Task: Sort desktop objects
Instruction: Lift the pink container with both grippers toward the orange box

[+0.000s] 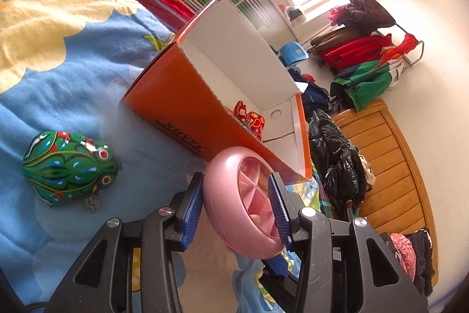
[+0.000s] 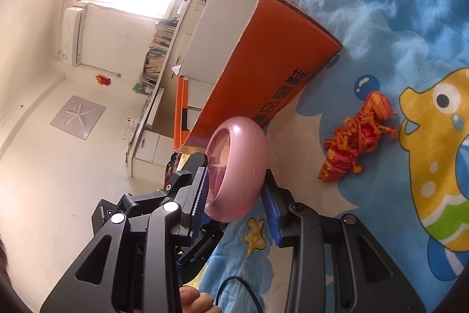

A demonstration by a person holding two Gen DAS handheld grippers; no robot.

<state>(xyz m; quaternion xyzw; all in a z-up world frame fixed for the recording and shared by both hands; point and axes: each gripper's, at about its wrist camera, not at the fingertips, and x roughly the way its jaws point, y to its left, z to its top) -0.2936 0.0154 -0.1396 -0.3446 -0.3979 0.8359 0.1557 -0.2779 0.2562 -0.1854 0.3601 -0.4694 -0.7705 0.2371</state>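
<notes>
Pink round case (image 1: 234, 195) raised beside the orange box (image 1: 187, 96), pinched by both the left gripper (image 1: 239, 207) and right gripper (image 2: 234, 195). Likely mid-transfer; next, clearing the box's near wall, then letting go inside.

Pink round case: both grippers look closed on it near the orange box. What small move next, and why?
Probably carry the pink round case up over the orange box rim: left gripper and right gripper both clamp it just outside the near wall, and a red toy already lies inside.
</notes>
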